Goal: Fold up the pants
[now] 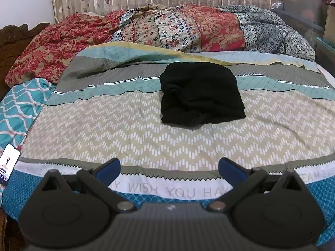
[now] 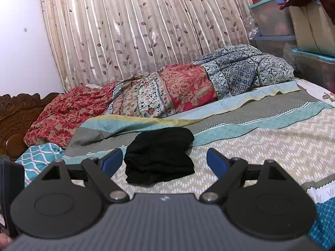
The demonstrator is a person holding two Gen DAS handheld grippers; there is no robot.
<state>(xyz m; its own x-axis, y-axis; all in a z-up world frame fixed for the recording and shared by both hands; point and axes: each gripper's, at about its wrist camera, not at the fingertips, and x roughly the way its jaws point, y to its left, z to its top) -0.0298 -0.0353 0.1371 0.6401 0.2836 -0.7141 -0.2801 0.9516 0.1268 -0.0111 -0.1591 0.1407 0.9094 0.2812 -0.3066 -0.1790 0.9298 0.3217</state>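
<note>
So the left gripper point(image 1: 169, 167) is spread wide with nothing between its blue pads point(image 1: 110, 168), hanging over the near edge of the bed point(image 1: 146, 146), right above the printed lettering strip on the bedspread. The right gripper point(image 2: 164, 161) is spread wide and empty too, sitting a bit closer in. The black pants point(image 1: 201, 94) lie folded into a compact bundle in the middle of the bed, on the zigzag-patterned part of the cover, apart from both grippers; in the right wrist view the bundle shows up between the two fingers but further out. Behind the pants there's a rumpled patchwork quilt point(image 1: 178, 27) along the far side, then a leaf-print curtain point(image 2: 136, 31). A phone point(image 1: 7, 164) lies at the bed's left edge, and plastic storage bins point(image 2: 270, 18) are stacked on the right.
</note>
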